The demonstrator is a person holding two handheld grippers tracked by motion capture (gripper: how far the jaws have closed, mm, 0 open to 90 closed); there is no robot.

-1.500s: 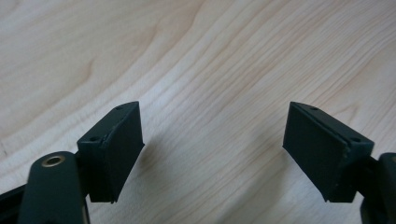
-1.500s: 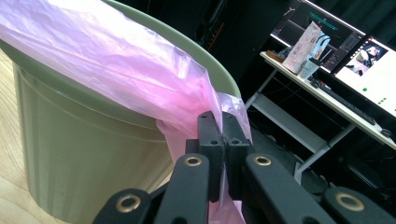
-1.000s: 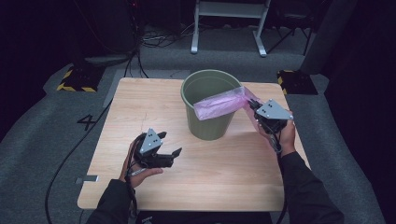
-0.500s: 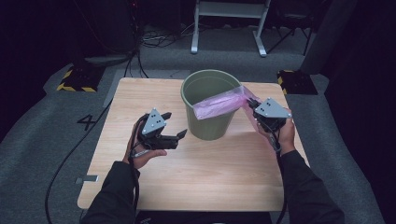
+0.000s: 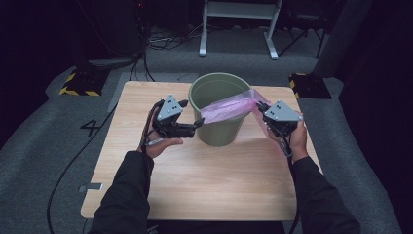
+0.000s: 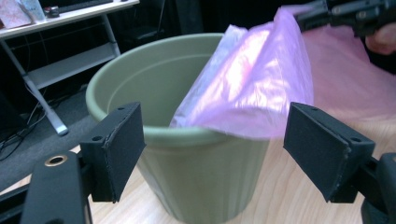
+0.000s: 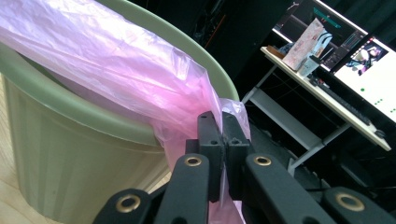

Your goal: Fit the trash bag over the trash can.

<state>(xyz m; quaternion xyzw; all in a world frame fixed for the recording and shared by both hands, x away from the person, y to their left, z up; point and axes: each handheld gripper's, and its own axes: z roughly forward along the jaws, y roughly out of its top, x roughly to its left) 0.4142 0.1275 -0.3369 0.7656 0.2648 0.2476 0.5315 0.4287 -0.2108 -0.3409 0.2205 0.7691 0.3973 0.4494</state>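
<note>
the pink plastic bag (image 5: 229,108) lies draped across the rim of the green bin (image 5: 219,127), which stands on the far middle of the wooden table (image 5: 195,175). the bag stretches from the bin's near-left rim over to its right side, where one end leaves the bin. the right gripper (image 5: 263,108) has its jaws clenched on that end; in the right gripper view the two black jaws (image 7: 223,140) meet with the thin pink film pinched between them. how much of the bag hangs inside the bin is hidden by the bin's wall and by the film itself.

the left gripper (image 5: 197,124) sits just left of the bin, held above the table, its jaws spread wide with nothing gripped. in the left gripper view its pads (image 6: 116,140) frame the bin's near rim and the loose edge of the bag (image 6: 252,88) without touching either. the bin's base is cut off there.

the person's sleeves enter from the near edge.
</note>
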